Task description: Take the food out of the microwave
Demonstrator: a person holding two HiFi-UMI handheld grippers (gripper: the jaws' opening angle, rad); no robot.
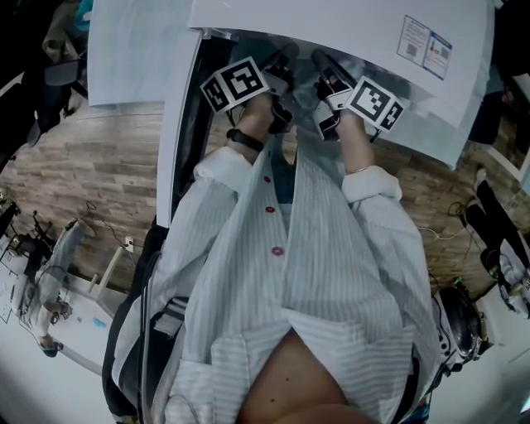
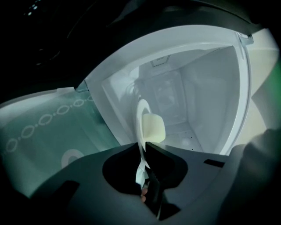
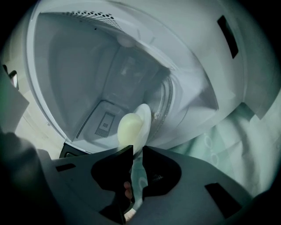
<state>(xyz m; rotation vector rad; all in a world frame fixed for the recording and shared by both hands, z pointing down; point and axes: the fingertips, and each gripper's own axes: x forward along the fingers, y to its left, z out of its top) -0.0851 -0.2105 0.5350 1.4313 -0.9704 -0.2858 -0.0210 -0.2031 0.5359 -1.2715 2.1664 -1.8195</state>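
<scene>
A white plate [image 2: 140, 121] with a pale, rounded piece of food [image 2: 153, 127] on it sits inside the white microwave cavity [image 2: 206, 88]. Seen edge-on, its near rim runs between the jaws of my left gripper [image 2: 144, 148], which is shut on it. From the other side, the same plate [image 3: 145, 115] and food [image 3: 129, 127] show in the right gripper view. My right gripper [image 3: 137, 151] is shut on that rim too. In the head view, the left gripper [image 1: 281, 62] and right gripper [image 1: 325, 65] reach side by side into the microwave [image 1: 331, 25].
The microwave's open door [image 1: 178, 132] stands at the left of the person's arms. A pale green cloth with ring patterns [image 2: 39, 132] [image 3: 228, 132] lies in front of the oven. Wooden floor [image 1: 83, 166] and stands with equipment [image 1: 41, 265] lie off to the left.
</scene>
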